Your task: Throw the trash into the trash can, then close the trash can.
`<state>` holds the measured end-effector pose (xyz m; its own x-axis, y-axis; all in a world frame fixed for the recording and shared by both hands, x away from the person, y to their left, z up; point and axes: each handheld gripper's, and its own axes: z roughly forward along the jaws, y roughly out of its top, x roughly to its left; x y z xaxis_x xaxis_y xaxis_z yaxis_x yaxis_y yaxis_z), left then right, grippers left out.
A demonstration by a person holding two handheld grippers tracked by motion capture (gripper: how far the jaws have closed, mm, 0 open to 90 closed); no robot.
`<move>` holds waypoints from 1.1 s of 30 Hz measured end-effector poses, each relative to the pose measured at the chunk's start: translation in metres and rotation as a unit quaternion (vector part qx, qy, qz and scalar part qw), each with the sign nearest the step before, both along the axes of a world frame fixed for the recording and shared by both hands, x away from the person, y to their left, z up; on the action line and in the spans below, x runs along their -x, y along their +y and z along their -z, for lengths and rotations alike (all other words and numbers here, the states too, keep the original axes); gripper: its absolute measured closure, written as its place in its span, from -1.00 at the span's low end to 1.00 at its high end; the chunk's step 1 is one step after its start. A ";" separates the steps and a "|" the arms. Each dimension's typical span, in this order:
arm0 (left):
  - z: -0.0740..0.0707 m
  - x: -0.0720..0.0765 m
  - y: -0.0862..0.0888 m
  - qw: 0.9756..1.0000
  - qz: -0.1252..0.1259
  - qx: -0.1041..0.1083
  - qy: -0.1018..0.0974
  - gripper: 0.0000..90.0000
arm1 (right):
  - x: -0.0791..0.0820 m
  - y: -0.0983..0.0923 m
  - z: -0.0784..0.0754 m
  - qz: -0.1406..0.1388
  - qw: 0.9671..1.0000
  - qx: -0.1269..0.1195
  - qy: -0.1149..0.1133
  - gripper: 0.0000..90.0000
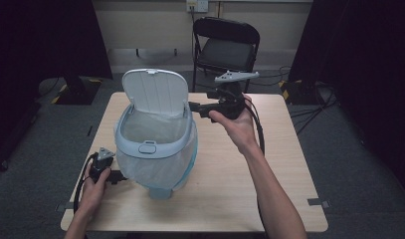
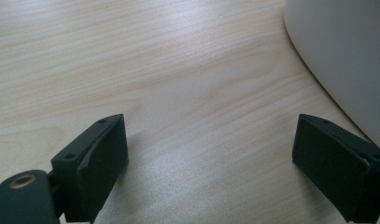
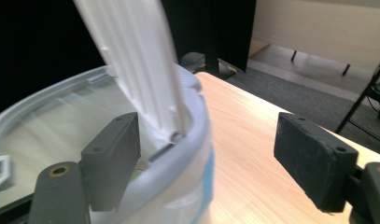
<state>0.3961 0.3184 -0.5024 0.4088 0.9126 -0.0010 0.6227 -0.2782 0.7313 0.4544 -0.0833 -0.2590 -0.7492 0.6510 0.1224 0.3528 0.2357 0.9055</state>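
Pale plastic, the bin (image 1: 155,144) stands mid-counter (image 1: 230,169), lid (image 1: 154,92) up: probably light, hollow and slippery (its liner soft). Take it by the stiff rim. Right tool (image 3: 206,158) gapes wide astride the hinge corner; left tool (image 2: 211,158) wide, empty, beside its base.

The high view is dim, its side edges sinking into black, while the desk (image 1: 269,164) catches soft light from above. Both gripper views are brighter, with pale glare on the wood and blurred near parts.
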 end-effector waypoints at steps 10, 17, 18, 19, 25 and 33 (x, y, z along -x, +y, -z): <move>0.000 0.000 0.000 1.000 0.000 0.000 0.000 -0.78 | -0.026 -0.001 0.002 0.035 0.999 0.024 0.003 -0.50; 0.000 0.000 0.000 1.000 0.000 0.000 0.000 -0.78 | -0.043 0.000 -0.003 0.037 0.999 -0.009 0.007 -0.59; 0.000 0.000 0.000 1.000 0.000 0.000 0.000 -0.78 | -0.044 0.000 -0.003 0.037 0.999 -0.012 0.007 -0.59; 0.000 0.000 0.000 1.000 0.000 0.000 0.000 -0.78 | -0.045 0.001 -0.005 0.037 0.999 -0.015 0.006 -0.59; 0.000 0.000 0.000 1.000 0.000 0.000 0.000 -0.78 | -0.048 0.011 -0.013 0.026 0.999 -0.020 0.002 -0.56; 0.000 0.000 0.001 1.000 0.002 -0.003 -0.001 -0.78 | -0.054 0.020 -0.021 0.020 0.999 -0.037 -0.001 -0.54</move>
<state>0.3966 0.3191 -0.5022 0.4117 0.9113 0.0053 0.6207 -0.2847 0.7305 0.5085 -0.0631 -0.2376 -0.7230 0.6694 0.1705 0.3592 0.1534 0.9206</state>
